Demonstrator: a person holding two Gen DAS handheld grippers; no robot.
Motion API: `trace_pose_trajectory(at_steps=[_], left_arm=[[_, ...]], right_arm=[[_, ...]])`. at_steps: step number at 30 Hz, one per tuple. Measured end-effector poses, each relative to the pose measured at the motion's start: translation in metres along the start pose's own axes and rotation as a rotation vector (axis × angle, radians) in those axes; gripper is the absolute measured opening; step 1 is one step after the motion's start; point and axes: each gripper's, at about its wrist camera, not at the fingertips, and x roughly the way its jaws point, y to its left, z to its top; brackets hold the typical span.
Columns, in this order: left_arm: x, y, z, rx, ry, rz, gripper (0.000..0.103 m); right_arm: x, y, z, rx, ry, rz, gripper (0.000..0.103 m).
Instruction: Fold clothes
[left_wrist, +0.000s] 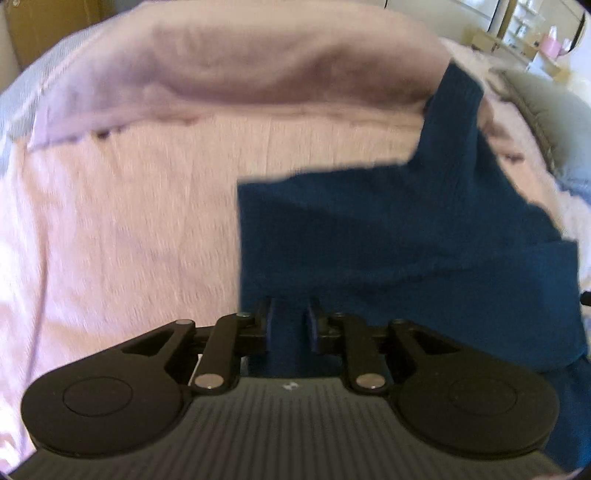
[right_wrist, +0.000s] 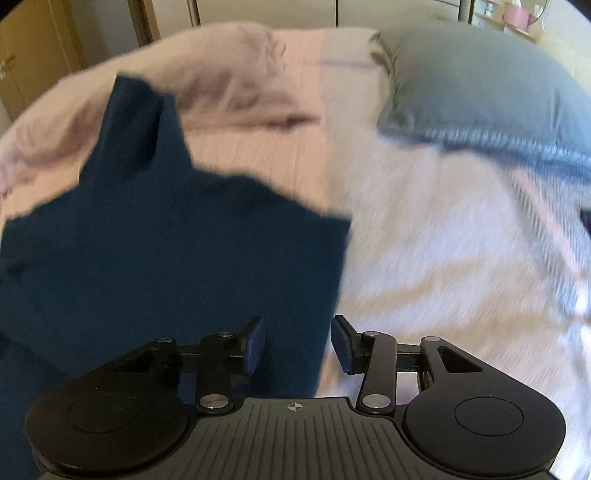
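A: Left wrist view: pink bedspread (left_wrist: 122, 221) fills everything ahead, motion-blurred. Blue garment (left_wrist: 406, 240) lies ahead-right, cut off at the frame's right edge.
B: Left gripper (left_wrist: 290, 323)?
A: Narrow gap, garment edge between the pads; contact unclear.
B: Right gripper (right_wrist: 297, 345)?
A: Moderately wide, pads clear of the cloth edge. Grey pillow (right_wrist: 480, 85) far ahead-right.

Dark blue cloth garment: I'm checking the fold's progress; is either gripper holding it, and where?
Right gripper stands open around the side edge of the dark blue garment, not gripping. Left gripper straddles its near edge; grip unclear.
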Motion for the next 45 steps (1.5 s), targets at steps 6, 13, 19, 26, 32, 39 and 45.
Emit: trace_pose_trajectory(at_steps=[6, 13, 19, 26, 32, 39, 45], left_arm=[[0.027, -0.028, 0.073, 0.046, -0.065, -0.125, 0.031], [0.079, -0.076, 0.139, 0.065, -0.069, -0.357, 0.045], [0.129, -0.092, 0.165, 0.053, -0.043, -0.428, 0.028], [0.116, -0.052, 0.149, -0.035, -0.100, -0.425, 0.002], [0.064, -0.040, 0.118, -0.008, -0.204, -0.486, 0.002], [0.011, -0.054, 0.020, 0.244, -0.147, -0.506, 0.003], [0.002, -0.042, -0.041, 0.224, 0.023, -0.365, 0.003]], right_arm=[[0.047, 0.001, 0.079, -0.006, 0.039, 0.239, 0.044], [0.131, 0.016, 0.155, 0.147, 0.114, 0.512, 0.044], [0.182, 0.035, 0.190, 0.186, 0.141, 0.611, 0.049], [0.154, 0.024, 0.182, 0.141, -0.029, 0.620, 0.006], [0.064, 0.016, 0.139, -0.022, -0.208, 0.614, 0.005], [-0.013, 0.055, 0.025, -0.430, -0.168, 0.436, 0.007], [-0.021, 0.047, -0.039, -0.316, 0.108, 0.297, 0.027]])
